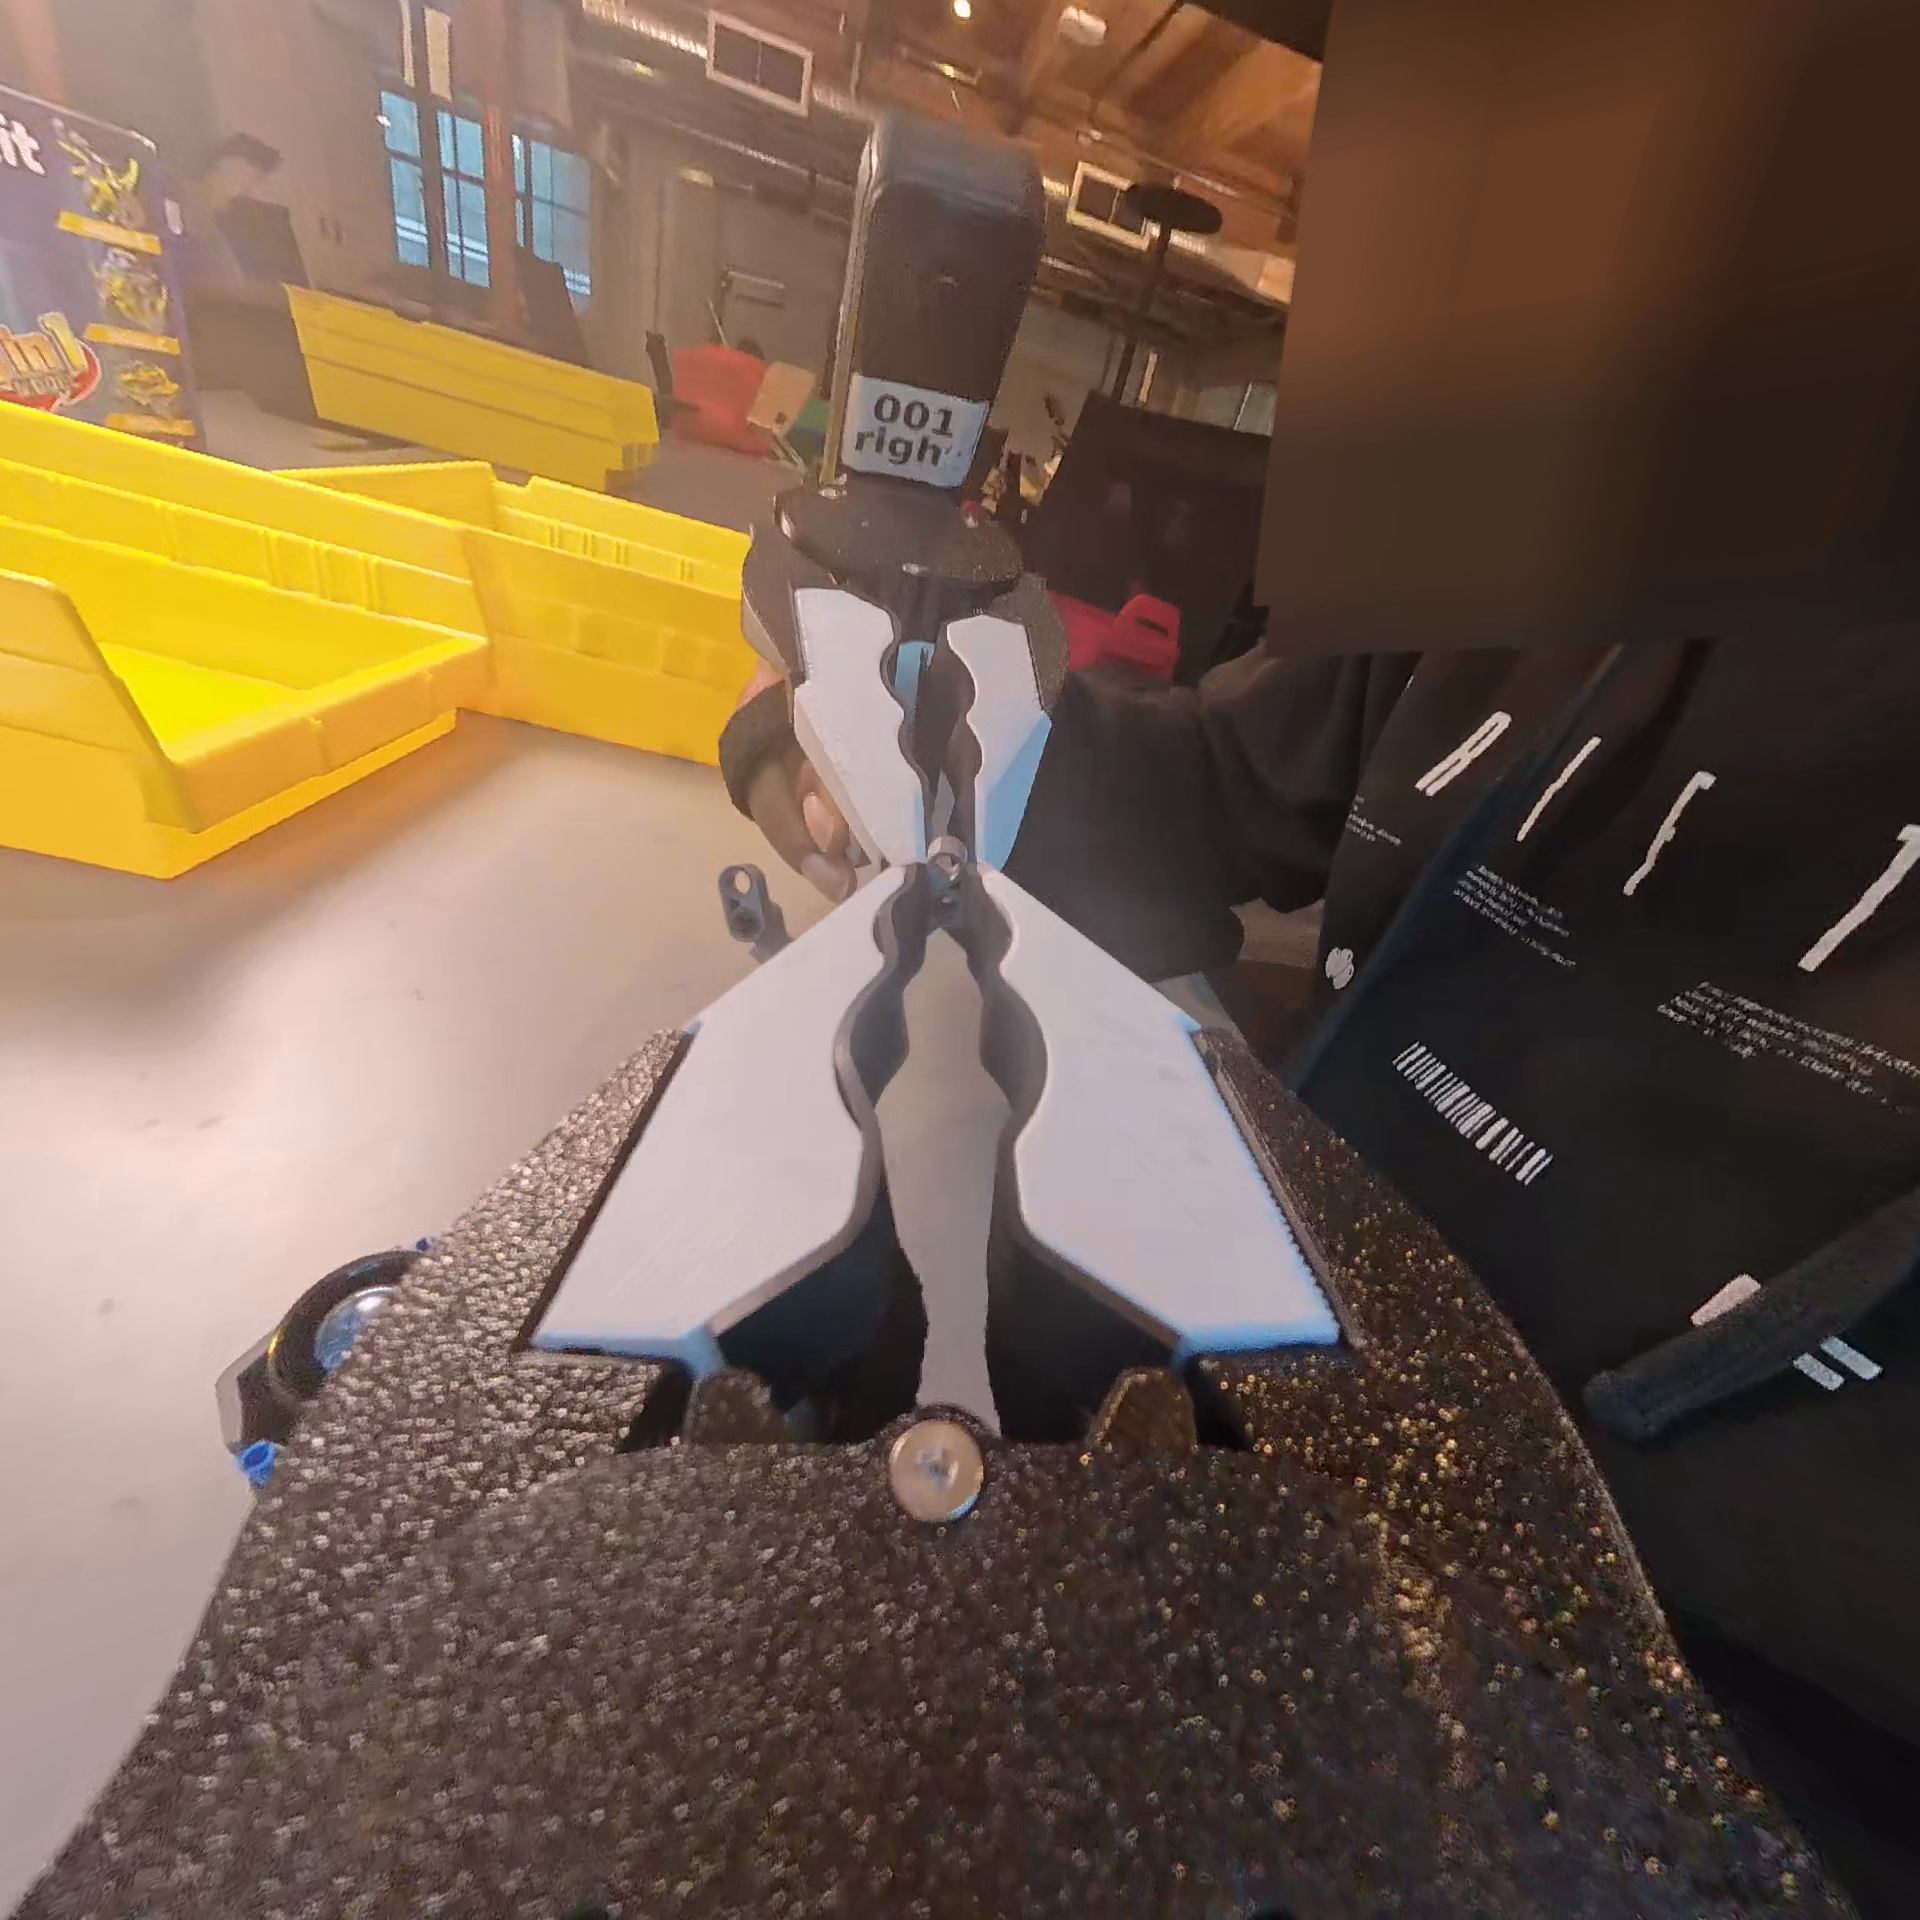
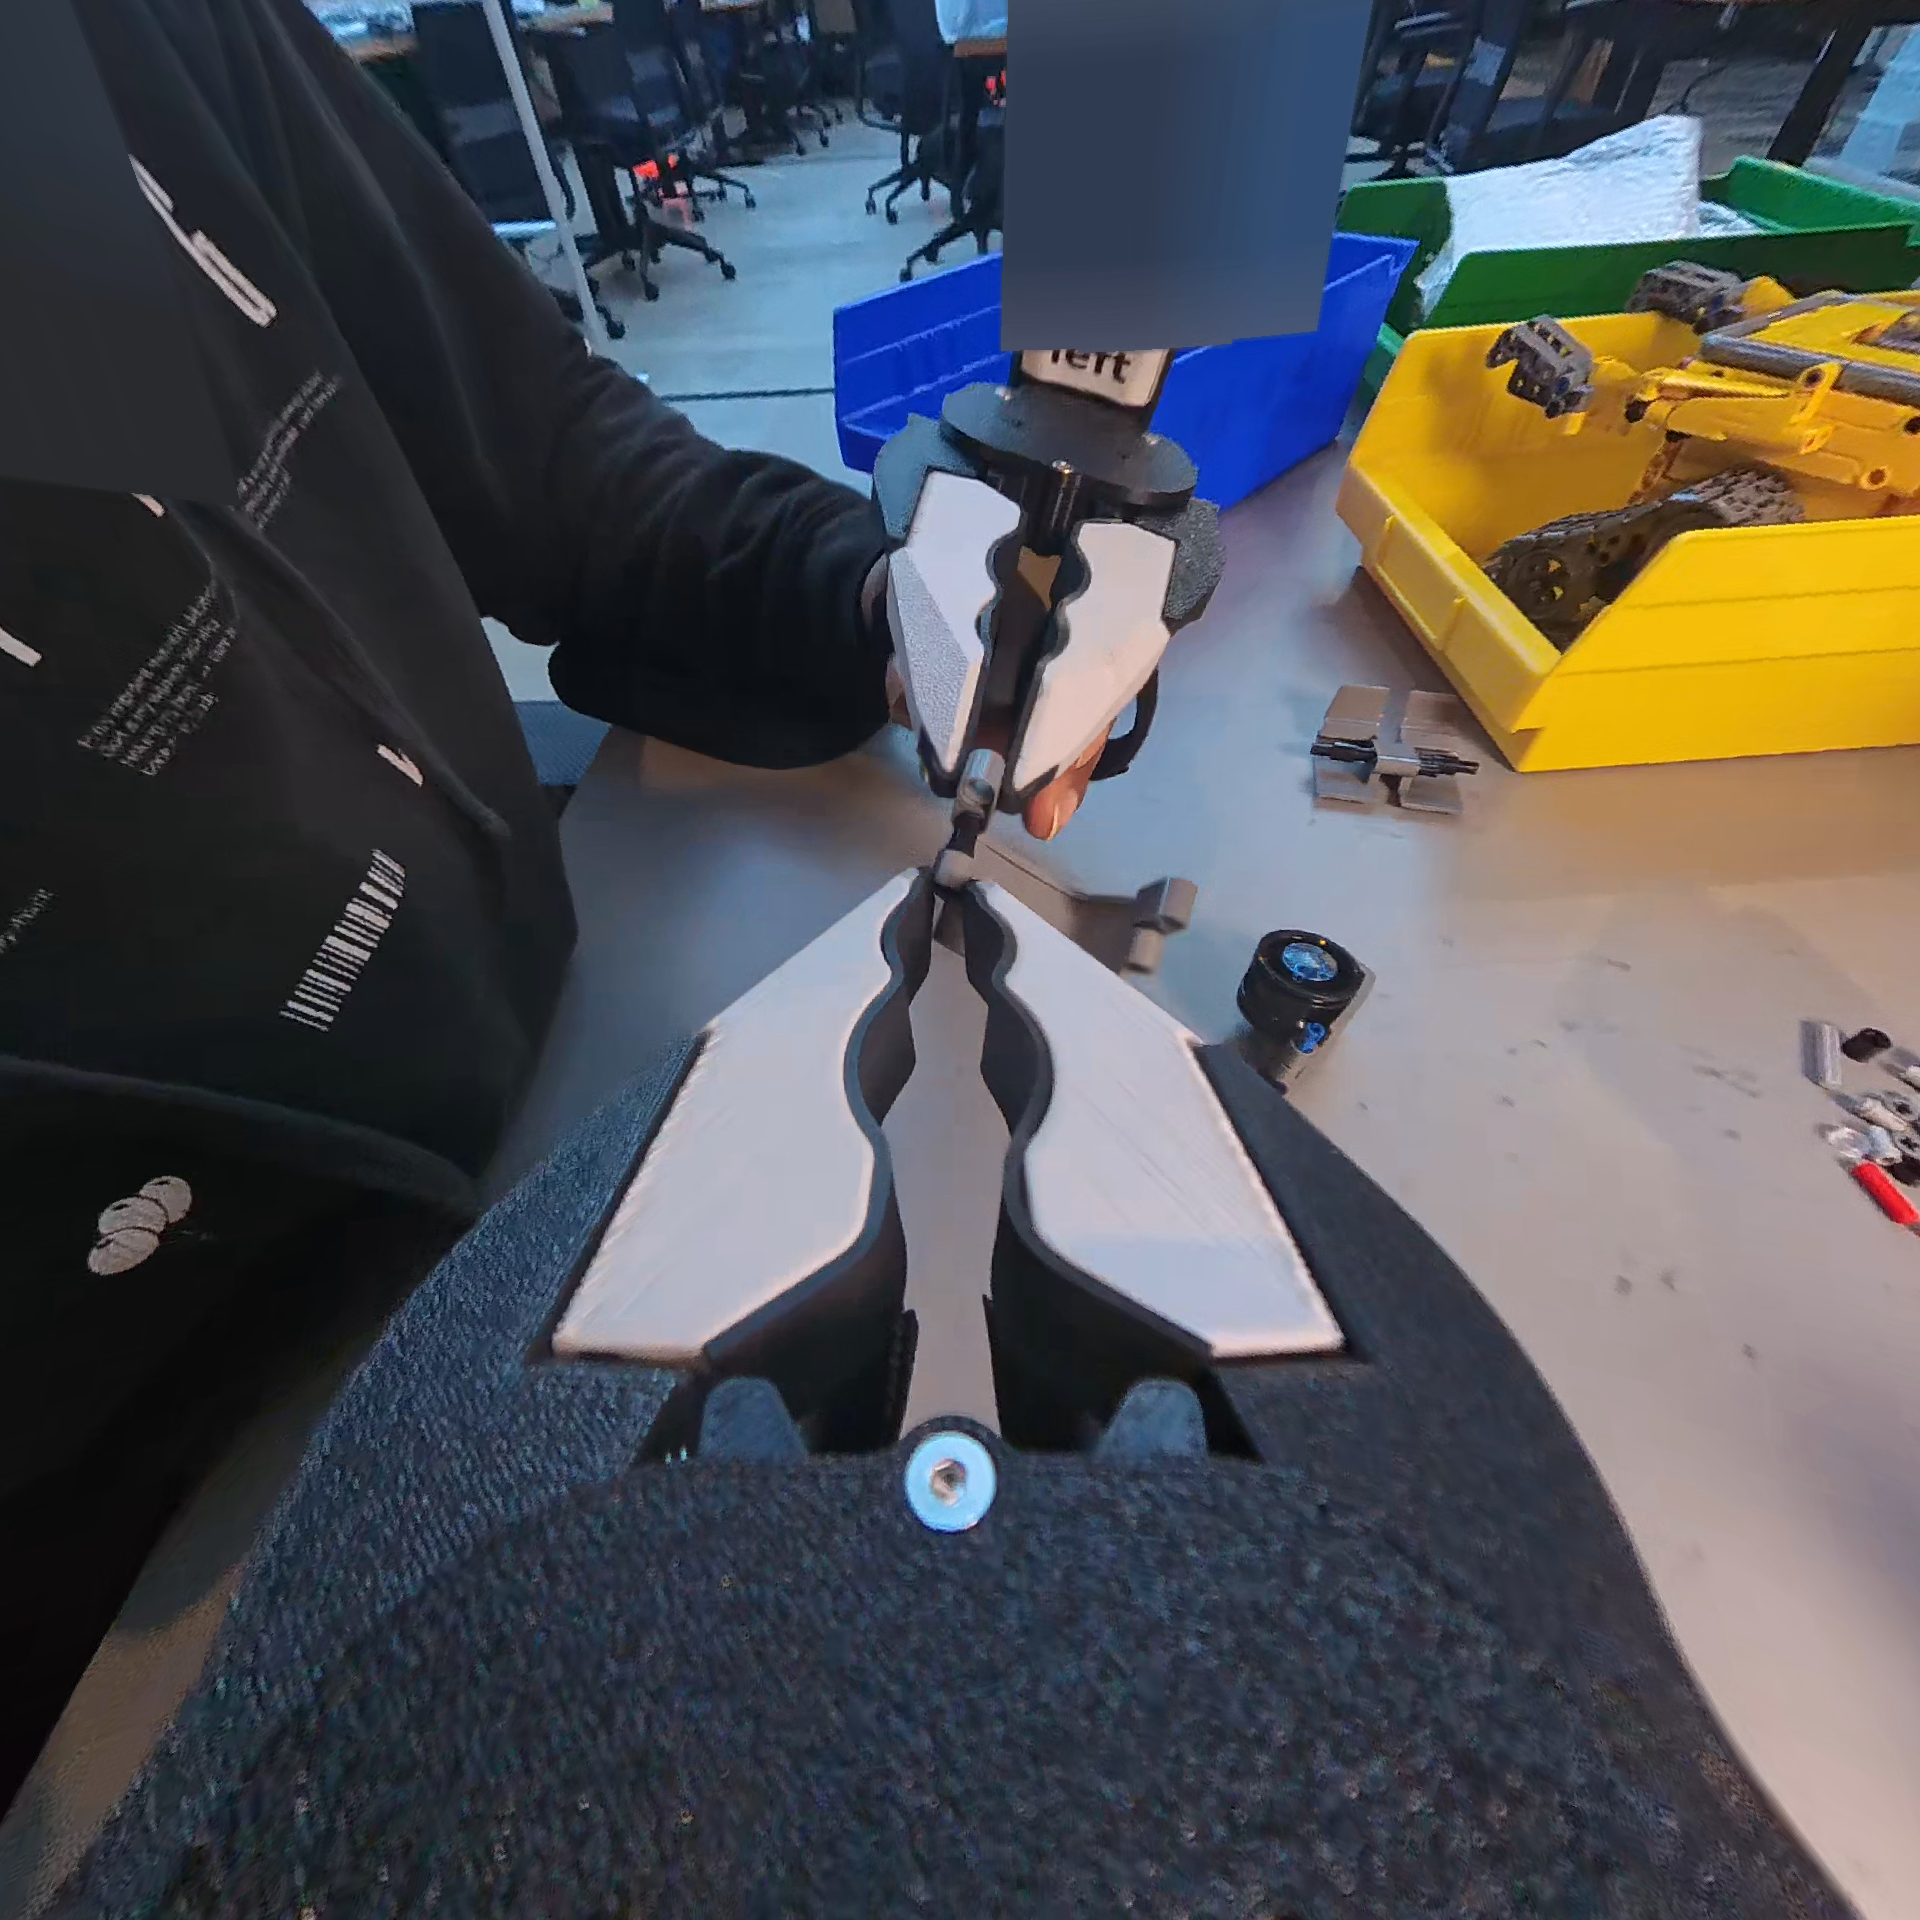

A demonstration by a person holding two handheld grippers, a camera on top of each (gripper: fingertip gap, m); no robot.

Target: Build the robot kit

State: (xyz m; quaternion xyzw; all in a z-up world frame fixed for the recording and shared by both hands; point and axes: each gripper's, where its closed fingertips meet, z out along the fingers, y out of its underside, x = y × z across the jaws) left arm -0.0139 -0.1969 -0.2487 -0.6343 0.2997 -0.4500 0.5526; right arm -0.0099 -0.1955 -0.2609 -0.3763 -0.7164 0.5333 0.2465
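A: Grey, and small: what is pinched at the centre where the two tools meet tip to tip?

B: A short grey cylindrical piece [image 2: 979, 781] joined to a thin dark pin [image 2: 954, 857]. The left claw [image 1: 940, 883] is clenched on the cylinder; the right claw [image 2: 948, 891] is clenched on the pin's other end. Both pieces are held in the air above the grey bench [image 2: 1558, 1039].

A: What lies on the bench near them?

B: In the right wrist view, a grey connector piece [image 2: 1153, 920] lies just beyond the right claw, with a black wheel with a blue hub [image 2: 1299, 982] beside it. Farther off is a flat grey part [image 2: 1387, 748], then a yellow bin [image 2: 1662, 665] holding a yellow tracked model [image 2: 1704, 416]. Blue [image 2: 914, 343] and green [image 2: 1621, 260] bins stand behind.

A: And the left wrist view?

B: Empty yellow bins [image 1: 260, 727] are on the bench to the left; a person's black printed sweatshirt [image 1: 1610, 935] fills the right.
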